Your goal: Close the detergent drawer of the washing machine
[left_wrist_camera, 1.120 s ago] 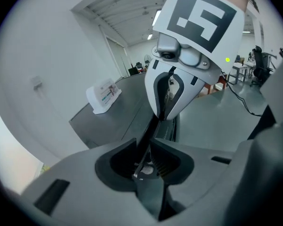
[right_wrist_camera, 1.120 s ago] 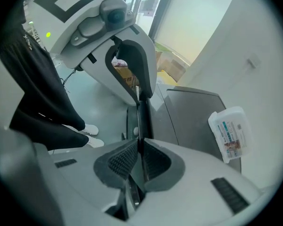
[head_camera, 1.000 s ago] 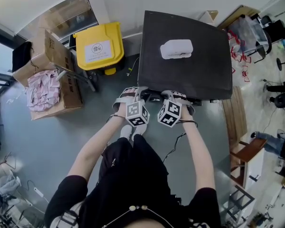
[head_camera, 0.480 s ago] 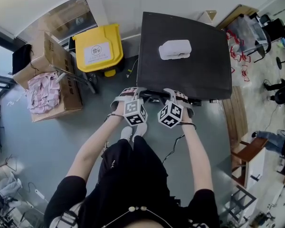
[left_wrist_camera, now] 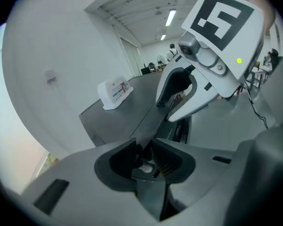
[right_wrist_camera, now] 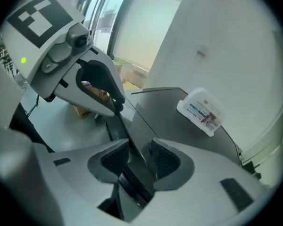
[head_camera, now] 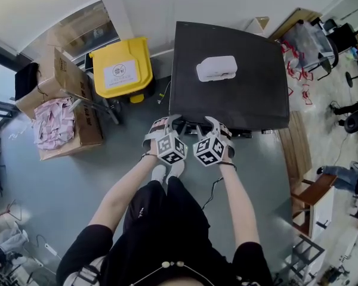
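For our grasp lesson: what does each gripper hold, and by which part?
Nothing held: closing jaws of left gripper and right gripper straddle the front edge of the washing machine.

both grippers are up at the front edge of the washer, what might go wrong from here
The left hand-held gripper and right hand-held gripper sit close together at the front edge of the washing machine, jaws closing with nothing pinched yet; they may bump each other or clamp the lip instead of pushing. The drawer itself is hard to make out here, so a push could miss it. A jolt might shift the white packet on top.
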### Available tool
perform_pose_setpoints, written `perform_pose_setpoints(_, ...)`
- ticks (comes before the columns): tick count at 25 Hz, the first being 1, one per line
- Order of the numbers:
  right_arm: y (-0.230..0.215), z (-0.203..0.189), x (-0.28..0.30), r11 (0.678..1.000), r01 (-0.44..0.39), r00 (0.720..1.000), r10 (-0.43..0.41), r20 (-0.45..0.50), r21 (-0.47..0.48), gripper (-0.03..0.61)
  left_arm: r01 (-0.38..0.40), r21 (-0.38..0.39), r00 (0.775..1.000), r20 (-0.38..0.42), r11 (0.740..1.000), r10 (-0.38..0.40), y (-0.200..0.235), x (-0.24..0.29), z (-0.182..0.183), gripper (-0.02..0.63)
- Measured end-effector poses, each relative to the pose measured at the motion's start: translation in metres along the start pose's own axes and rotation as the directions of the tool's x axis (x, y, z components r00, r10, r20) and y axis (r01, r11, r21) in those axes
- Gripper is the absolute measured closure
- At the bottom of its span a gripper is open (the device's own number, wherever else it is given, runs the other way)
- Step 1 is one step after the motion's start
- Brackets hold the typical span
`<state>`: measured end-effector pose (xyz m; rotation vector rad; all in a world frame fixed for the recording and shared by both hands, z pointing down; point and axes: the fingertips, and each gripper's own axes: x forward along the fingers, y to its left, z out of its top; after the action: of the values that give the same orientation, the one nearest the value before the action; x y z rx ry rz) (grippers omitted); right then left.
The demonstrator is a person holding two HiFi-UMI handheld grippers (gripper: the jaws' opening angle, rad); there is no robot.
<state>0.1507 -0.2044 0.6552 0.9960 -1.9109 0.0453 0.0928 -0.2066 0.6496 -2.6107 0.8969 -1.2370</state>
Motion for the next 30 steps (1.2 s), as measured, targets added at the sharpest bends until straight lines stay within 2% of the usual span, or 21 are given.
perform_pose_setpoints(5,0.000,0.002,-0.001,1.000,-0.011,1.000,0.011,0.008,0.002,0.416,-0.025,-0.030,0.999,0.025,0.999,0.026,0.002,0.000,0.000,0.508)
perform_pose_setpoints(7,-0.002,0.007,-0.008,1.000,-0.005,0.999,0.004,0.035,0.031,0.444,-0.023,-0.042,0.999,0.036,0.999,0.024,0.003,-0.003,0.001,0.512)
perform_pose_setpoints(8,-0.004,0.011,-0.015,0.997,0.008,0.998,-0.013,0.067,0.073,0.494,-0.022,-0.070,0.998,0.052,0.997,0.025,0.005,-0.007,0.003,0.532)
perform_pose_setpoints(9,-0.007,0.017,-0.023,0.991,0.016,0.994,-0.031,0.107,0.135,0.534,-0.017,-0.118,0.996,0.081,0.993,0.027,0.009,-0.012,0.007,0.579)
perform_pose_setpoints(10,-0.009,0.022,-0.031,0.977,0.009,0.988,-0.041,0.151,0.212,0.519,-0.002,-0.183,0.992,0.121,0.983,0.025,0.013,-0.018,0.014,0.589)
perform_pose_setpoints(12,-0.014,0.034,-0.050,0.932,-0.026,0.967,-0.068,0.244,0.362,0.511,0.056,-0.318,0.974,0.227,0.947,0.018,0.022,-0.032,0.032,0.589)
perform_pose_setpoints(14,-0.024,0.046,-0.070,0.886,-0.032,0.936,-0.135,0.324,0.462,0.526,0.108,-0.390,0.945,0.327,0.914,0.028,0.034,-0.051,0.054,0.591)
perform_pose_setpoints(17,-0.041,0.068,-0.110,0.847,-0.006,0.870,-0.257,0.421,0.531,0.564,0.120,-0.414,0.907,0.416,0.902,0.070,0.051,-0.083,0.084,0.598)
perform_pose_setpoints(20,-0.051,0.088,-0.151,0.837,0.030,0.799,-0.348,0.490,0.547,0.575,0.138,-0.423,0.860,0.500,0.896,0.103,0.062,-0.118,0.108,0.606)
perform_pose_setpoints(23,-0.055,0.097,-0.184,0.831,0.041,0.741,-0.398,0.541,0.555,0.575,0.185,-0.414,0.810,0.578,0.891,0.100,0.065,-0.152,0.129,0.607)
perform_pose_setpoints(27,-0.056,0.097,-0.227,0.769,0.002,0.688,-0.465,0.557,0.639,0.577,0.183,-0.388,0.775,0.622,0.903,0.110,0.062,-0.190,0.145,0.607)
perform_pose_setpoints(30,-0.054,0.105,-0.260,0.762,-0.009,0.654,-0.485,0.580,0.647,0.577,0.210,-0.386,0.736,0.667,0.898,0.115,0.063,-0.216,0.151,0.607)
